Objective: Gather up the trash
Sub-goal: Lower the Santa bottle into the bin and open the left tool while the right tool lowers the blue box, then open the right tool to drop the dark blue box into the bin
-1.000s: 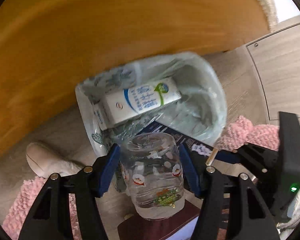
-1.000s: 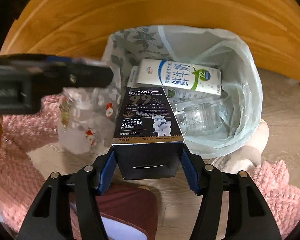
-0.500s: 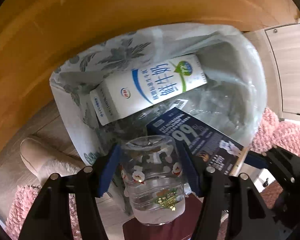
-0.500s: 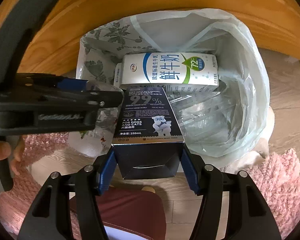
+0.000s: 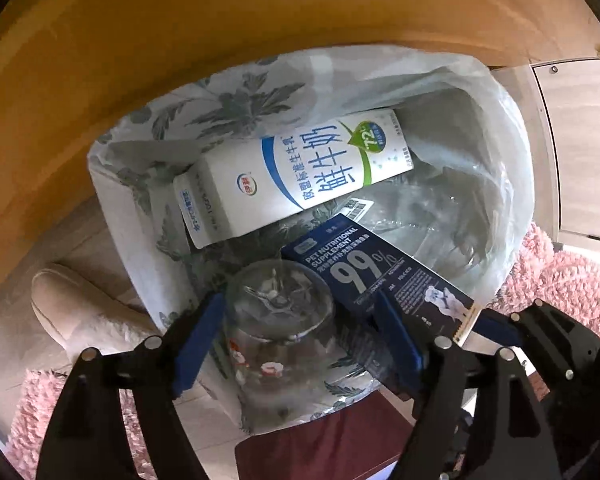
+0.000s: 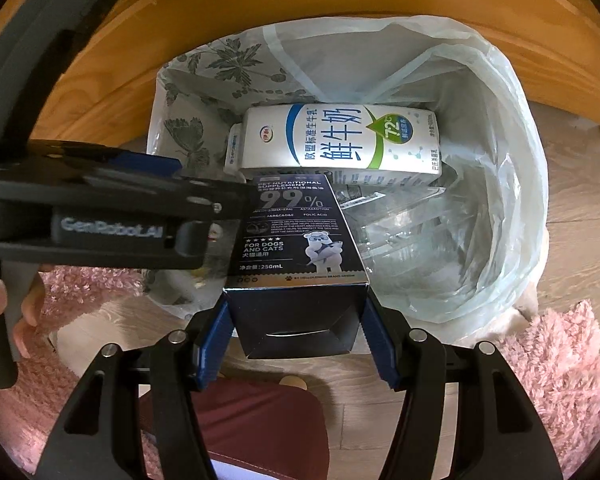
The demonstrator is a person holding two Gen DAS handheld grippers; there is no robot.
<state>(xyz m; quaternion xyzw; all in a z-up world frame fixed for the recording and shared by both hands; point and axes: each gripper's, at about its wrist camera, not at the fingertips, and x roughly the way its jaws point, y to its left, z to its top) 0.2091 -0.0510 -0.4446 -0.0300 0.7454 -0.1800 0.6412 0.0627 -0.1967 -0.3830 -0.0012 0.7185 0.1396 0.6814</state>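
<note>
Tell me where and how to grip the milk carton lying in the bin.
Grip the milk carton across its two long flat sides near the middle, coming straight down from above: it lies lengthwise atop the trash in the bin, its broad printed face up.

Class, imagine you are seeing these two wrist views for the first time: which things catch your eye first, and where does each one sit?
The white milk carton lies on its side in the lined trash bin, under a wooden edge. The right gripper clamps a dark pet supplement box over the bin's near rim. Beside it, the left gripper has just been opening its jaws, with a clear printed cup upside down between them.
</note>
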